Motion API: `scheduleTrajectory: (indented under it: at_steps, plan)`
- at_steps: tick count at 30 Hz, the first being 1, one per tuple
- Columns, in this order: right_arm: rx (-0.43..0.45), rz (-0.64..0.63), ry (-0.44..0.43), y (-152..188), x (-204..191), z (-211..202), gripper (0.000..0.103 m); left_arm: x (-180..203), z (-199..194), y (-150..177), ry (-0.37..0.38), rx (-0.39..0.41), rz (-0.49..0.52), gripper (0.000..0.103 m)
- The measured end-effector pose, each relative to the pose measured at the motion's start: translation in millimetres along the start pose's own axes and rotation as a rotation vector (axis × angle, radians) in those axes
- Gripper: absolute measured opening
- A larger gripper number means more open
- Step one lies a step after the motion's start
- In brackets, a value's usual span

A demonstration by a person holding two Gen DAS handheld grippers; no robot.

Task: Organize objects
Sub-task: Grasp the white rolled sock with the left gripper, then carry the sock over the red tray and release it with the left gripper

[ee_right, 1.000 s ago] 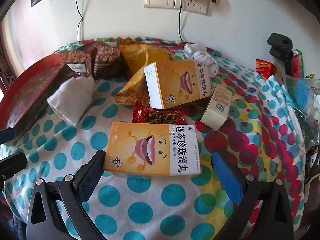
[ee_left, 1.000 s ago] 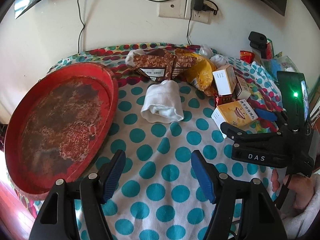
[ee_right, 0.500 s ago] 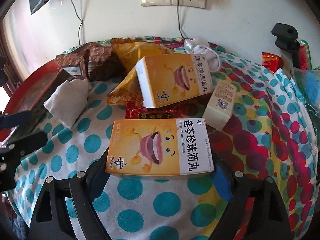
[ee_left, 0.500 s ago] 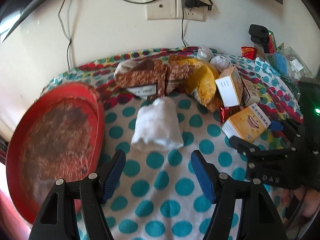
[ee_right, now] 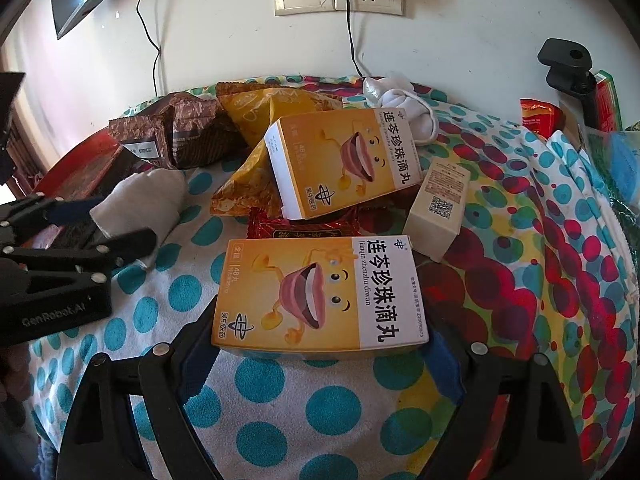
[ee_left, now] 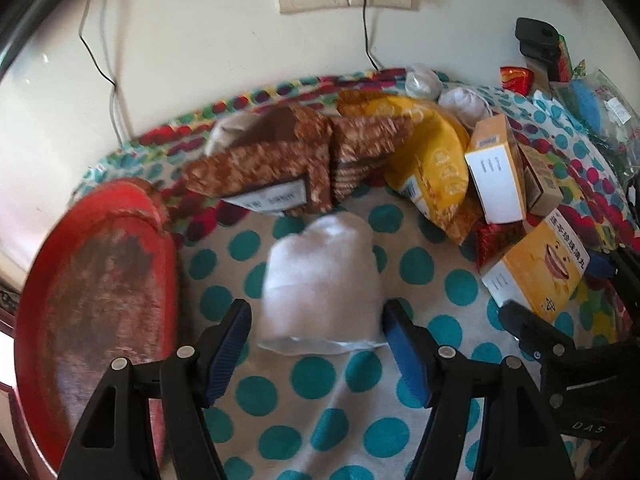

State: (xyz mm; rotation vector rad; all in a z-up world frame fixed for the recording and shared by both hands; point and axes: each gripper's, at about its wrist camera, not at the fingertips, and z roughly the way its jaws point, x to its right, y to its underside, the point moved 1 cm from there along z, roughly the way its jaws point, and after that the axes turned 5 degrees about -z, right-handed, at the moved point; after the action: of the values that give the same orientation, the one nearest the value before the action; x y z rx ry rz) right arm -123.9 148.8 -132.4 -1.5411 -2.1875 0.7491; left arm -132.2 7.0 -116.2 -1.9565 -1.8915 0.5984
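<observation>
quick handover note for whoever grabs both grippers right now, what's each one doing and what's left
Left gripper: open, fingers on either side of the white folded cloth, not pressing it.
Right gripper: closed on the near yellow box.
Red tray on the left holds nothing yet.
Left to sort: second yellow box, yellow bag, brown packets, small beige box, red sachet, all on the dotted cloth.

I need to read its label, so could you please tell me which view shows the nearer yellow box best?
The right wrist view: the nearer yellow box lies face-up and sharp, filling the centre between the right claw fingers. The left wrist view shows it small, foreshortened and partly blurred at the right edge.
</observation>
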Motion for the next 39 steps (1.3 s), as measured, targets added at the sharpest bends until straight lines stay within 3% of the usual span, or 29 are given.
scheduleTrajectory:
  at_steps: [4,5,6,10,27,39]
  plan:
    - [-0.002,-0.002,0.003,0,0,0,0.088,4,3,5,0.012,0.013,0.017,0.069]
    - [-0.001,-0.001,0.001,0,0,0,0.088,3,1,5,0.014,0.024,0.014,0.064]
    - [0.0,0.0,0.0,0,0,0,0.088,1,0,5,0.017,0.023,0.008,0.051]
    - [-0.002,-0.002,0.005,0,-1,1,0.088,-3,-6,3,0.045,0.034,-0.018,0.031]
    - [-0.005,-0.003,0.013,-1,-5,0,0.088,-27,-54,16,0.063,0.085,-0.048,0.028]
    - [-0.01,-0.005,0.031,-2,-7,1,0.088,-119,-73,15,-0.042,0.114,-0.159,0.028]
